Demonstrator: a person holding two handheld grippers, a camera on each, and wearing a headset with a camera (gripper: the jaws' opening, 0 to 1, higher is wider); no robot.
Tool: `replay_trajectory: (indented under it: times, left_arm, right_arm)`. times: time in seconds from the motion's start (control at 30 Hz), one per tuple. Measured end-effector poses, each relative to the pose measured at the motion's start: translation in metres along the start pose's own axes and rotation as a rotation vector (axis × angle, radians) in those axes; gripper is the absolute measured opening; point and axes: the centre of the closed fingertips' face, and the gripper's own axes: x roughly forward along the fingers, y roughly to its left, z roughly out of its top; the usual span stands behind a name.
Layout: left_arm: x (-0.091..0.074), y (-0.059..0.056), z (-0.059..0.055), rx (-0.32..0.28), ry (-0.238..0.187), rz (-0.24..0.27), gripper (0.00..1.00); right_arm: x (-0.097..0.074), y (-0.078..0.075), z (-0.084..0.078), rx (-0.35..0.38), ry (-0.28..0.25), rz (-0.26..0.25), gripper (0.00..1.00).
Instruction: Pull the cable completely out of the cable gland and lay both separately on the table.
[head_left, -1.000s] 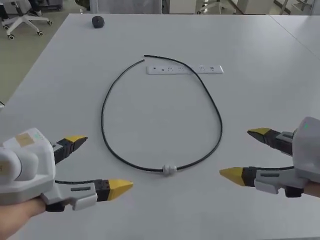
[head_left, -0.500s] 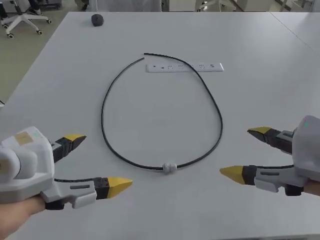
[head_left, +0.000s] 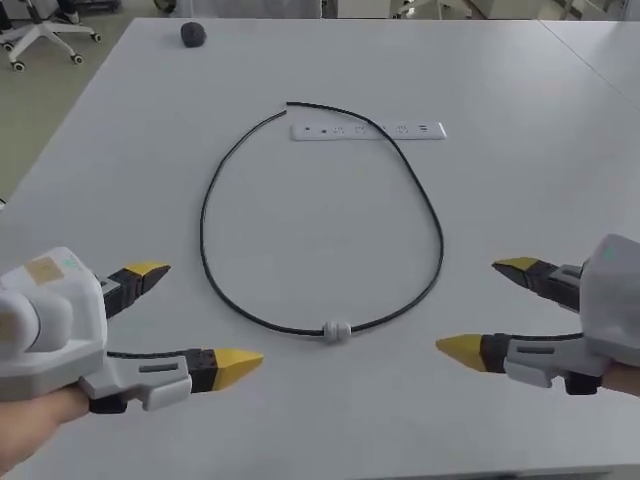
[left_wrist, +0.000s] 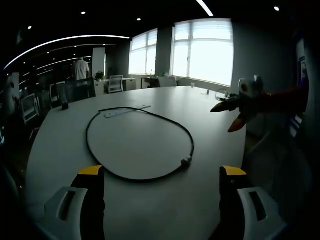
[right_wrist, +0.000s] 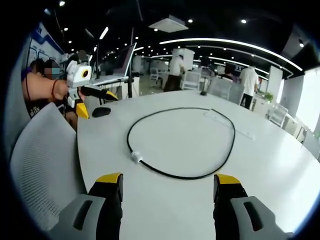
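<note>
Both grippers released above the counter, the cable looped between them.

At the left, the left hand-held gripper (head_left: 198, 314) hovers over the white counter (head_left: 320, 220), its yellow-tipped jaws spread wide with nothing between them. Ahead and to its right the black cable (head_left: 203, 225) lies flat on the counter in one big oval loop. The small pale cable gland (head_left: 337, 330) is threaded on the loop's near arc — roughly midway between the two grippers, touched by neither. On the far side of the loop the cable's two ends meet beside a white strip (head_left: 415, 130), and one run crosses over it. A small dark object (head_left: 193, 34) sits well beyond, near the far left corner. At the right, the right hand-held gripper (head_left: 482, 306) is likewise released — jaws wide apart, empty, clear of the cable.
</note>
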Motion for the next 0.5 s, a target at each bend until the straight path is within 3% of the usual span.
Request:
replay_trajectory:
  times: [0.5]
  left_arm:
    - [0.0019, -0.0028, -0.0006, 0.001, 0.006, -0.010, 0.95]
  right_arm:
    - [0.0094, 0.0077, 0.0020, -0.016, 0.020, 0.040, 0.72]
